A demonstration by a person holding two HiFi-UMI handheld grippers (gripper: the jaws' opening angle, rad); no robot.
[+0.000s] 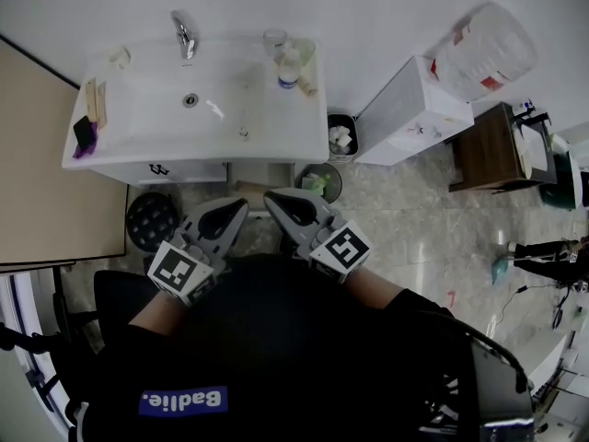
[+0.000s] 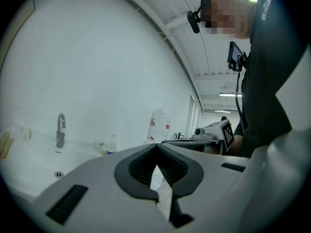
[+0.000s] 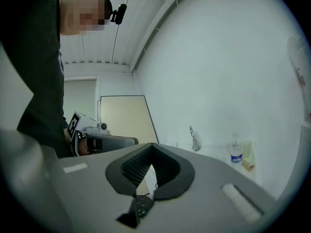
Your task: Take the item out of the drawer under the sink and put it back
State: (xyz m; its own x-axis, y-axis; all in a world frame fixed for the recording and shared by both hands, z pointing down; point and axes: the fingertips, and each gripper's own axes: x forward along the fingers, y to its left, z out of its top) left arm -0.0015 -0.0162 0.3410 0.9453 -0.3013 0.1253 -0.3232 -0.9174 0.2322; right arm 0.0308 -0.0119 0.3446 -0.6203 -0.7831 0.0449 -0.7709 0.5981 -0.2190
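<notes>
The white sink (image 1: pixel 138 145) stands ahead of me, and the drawer front (image 1: pixel 170 169) under it looks closed. No item from the drawer shows. I hold both grippers close to my chest, pointing at the sink cabinet. The left gripper (image 1: pixel 241 206) has its jaws together with nothing between them, and in the left gripper view the left gripper (image 2: pixel 156 150) points up past the faucet (image 2: pixel 60 129). The right gripper (image 1: pixel 273 198) is shut and empty too. In the right gripper view the right gripper (image 3: pixel 151 147) aims at the wall by the sink.
A faucet (image 1: pixel 184 35), a small bottle (image 1: pixel 288 67) and a cup (image 1: pixel 274 40) sit on the sink. A bin (image 1: pixel 341 137) and a round pail (image 1: pixel 319 182) stand right of the cabinet, a black stool (image 1: pixel 150 219) to the left. A white cabinet (image 1: pixel 409 109) and water jug (image 1: pixel 483 52) are further right.
</notes>
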